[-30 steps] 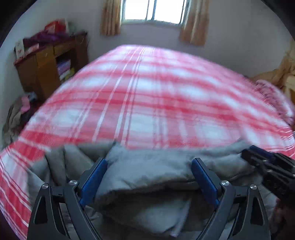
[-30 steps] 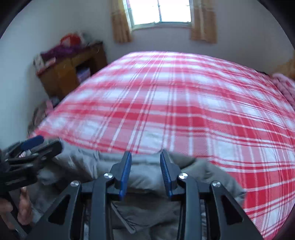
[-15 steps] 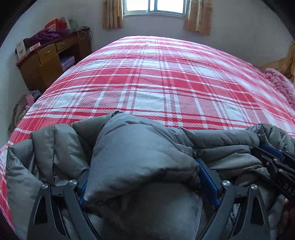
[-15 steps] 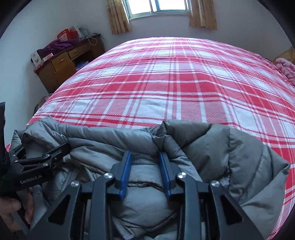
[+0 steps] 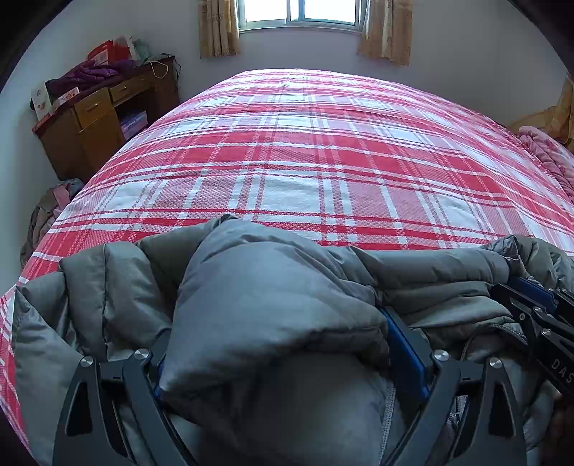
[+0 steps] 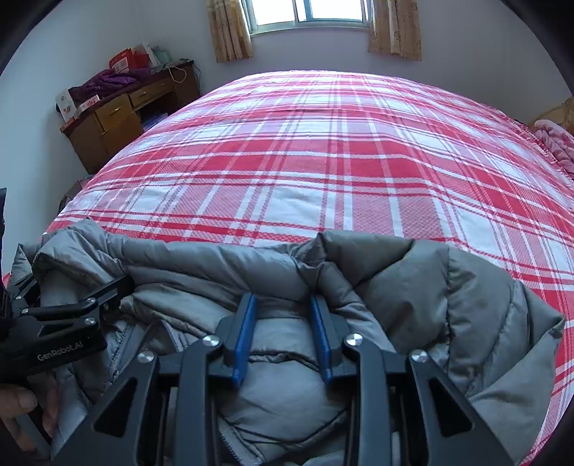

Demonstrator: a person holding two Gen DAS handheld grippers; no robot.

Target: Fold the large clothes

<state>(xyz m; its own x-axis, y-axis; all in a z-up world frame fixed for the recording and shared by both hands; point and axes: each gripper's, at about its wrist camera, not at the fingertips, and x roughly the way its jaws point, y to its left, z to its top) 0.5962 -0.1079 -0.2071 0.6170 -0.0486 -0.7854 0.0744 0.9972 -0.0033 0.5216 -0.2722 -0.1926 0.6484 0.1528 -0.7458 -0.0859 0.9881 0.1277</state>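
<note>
A grey puffer jacket (image 5: 272,286) lies bunched along the near edge of the bed (image 5: 315,168), which has a red and white plaid sheet. My left gripper (image 5: 274,329) holds a thick padded fold of it, jaws wide, with the left pad buried under the fabric. My right gripper (image 6: 283,299) is shut on a narrower fold of the jacket (image 6: 412,286) further right. Each gripper shows in the other's view: the right gripper (image 5: 538,308) at the far right, the left gripper (image 6: 71,312) at the far left with a hand (image 6: 21,405) behind it.
A wooden desk (image 5: 97,118) with clothes and boxes on top stands against the left wall. A clothes pile (image 5: 46,211) lies on the floor by the bed. A pink blanket (image 5: 545,150) sits at the right edge. A curtained window (image 5: 297,14) is behind.
Both grippers have come down with the jacket. It hung low and blurred a second ago; now it rests puffed up on the bed's near edge. Little differs from half a second ago.
</note>
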